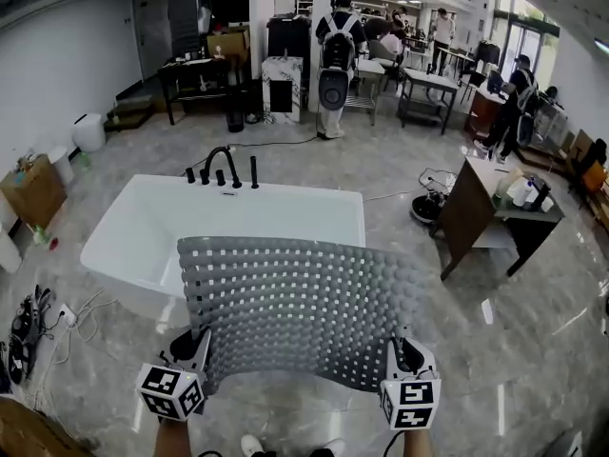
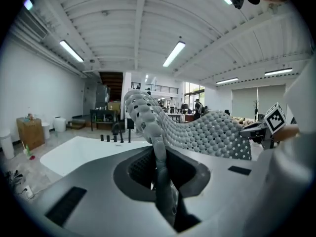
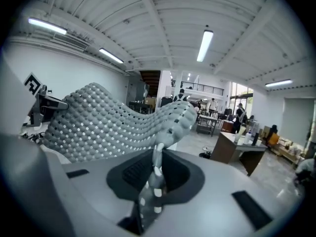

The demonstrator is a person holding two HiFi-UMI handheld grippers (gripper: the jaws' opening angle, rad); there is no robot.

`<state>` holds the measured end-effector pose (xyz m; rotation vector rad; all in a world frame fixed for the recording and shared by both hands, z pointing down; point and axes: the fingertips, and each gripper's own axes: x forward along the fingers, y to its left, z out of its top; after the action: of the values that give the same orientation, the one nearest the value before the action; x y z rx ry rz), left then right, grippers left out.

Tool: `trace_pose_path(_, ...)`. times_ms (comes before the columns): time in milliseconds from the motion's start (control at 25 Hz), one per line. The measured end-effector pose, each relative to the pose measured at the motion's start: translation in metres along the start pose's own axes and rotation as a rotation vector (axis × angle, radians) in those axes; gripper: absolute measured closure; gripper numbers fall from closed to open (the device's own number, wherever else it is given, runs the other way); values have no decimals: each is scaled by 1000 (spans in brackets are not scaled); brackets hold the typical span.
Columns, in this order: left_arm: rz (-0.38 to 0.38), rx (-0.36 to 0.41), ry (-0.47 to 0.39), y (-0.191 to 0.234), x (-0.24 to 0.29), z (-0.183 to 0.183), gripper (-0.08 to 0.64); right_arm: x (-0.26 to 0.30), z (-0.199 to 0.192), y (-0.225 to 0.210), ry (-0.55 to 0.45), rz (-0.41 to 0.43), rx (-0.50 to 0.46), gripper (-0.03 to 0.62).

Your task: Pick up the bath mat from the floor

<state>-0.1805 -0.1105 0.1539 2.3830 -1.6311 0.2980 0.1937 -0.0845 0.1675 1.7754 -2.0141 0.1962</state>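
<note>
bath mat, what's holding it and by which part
Both grippers hold the grey bath mat, which is spread between them. The left gripper is shut on its near left corner, the right gripper on its near right corner.

Bath mat (image 1: 304,312) stretched across the front, bathtub (image 1: 143,231) right behind it; open floor (image 1: 395,222) ran right up to the desk (image 1: 466,212).

Bright light falls from long white ceiling tube lamps (image 2: 173,53), streaking the glossy grey marble floor (image 1: 533,350) with glare; fisheye corners darken.
</note>
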Motion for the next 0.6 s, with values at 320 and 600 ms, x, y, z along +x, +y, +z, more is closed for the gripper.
trace_pose_path(320, 3, 35, -133, 12, -32, 64, 508, -35, 67, -4, -141, -58, -8, 526)
trace_pose_path(600, -1, 48, -233, 10, -40, 101, 506, -51, 102, -13, -224, -94, -1, 528)
